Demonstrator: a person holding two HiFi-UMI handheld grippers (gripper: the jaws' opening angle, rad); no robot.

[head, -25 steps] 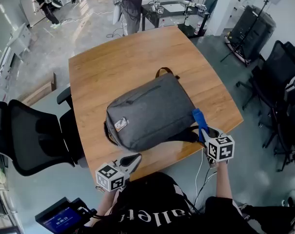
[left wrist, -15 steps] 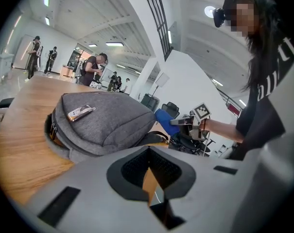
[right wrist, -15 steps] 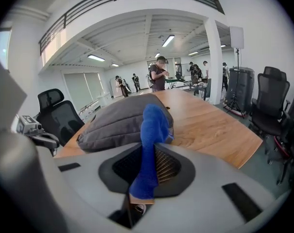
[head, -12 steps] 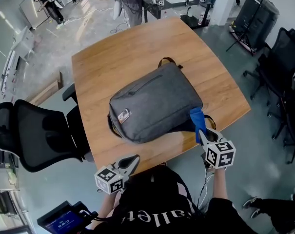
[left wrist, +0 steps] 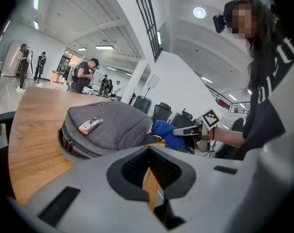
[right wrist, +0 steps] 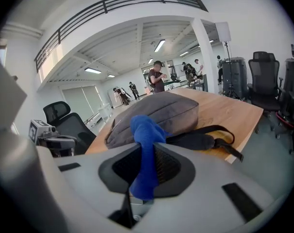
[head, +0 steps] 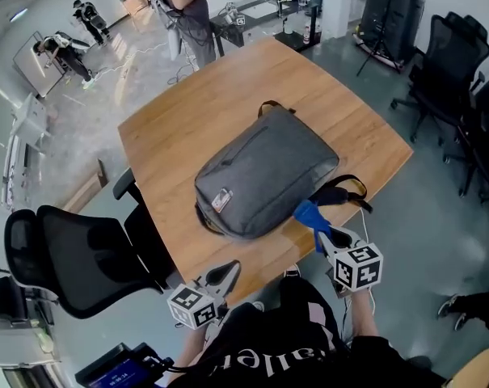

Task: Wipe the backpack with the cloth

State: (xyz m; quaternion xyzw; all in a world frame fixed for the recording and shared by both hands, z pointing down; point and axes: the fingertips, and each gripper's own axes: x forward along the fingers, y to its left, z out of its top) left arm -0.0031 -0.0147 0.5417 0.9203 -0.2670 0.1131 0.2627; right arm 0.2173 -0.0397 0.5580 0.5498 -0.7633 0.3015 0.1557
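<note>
Right gripper view shows the right gripper (right wrist: 143,152) with its jaws clamped on the blue cloth (right wrist: 145,126), just short of the grey backpack (head: 264,176) lying on the tabletop (head: 171,128). The left gripper (head: 224,275), jaws together, hovers off the near edge.

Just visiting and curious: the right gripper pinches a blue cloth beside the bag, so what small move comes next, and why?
Probably slide the right gripper forward and left so the cloth lands on the grey backpack. The cloth is clamped, yet it sits off the bag's near corner by the straps, not on the top panel.
</note>
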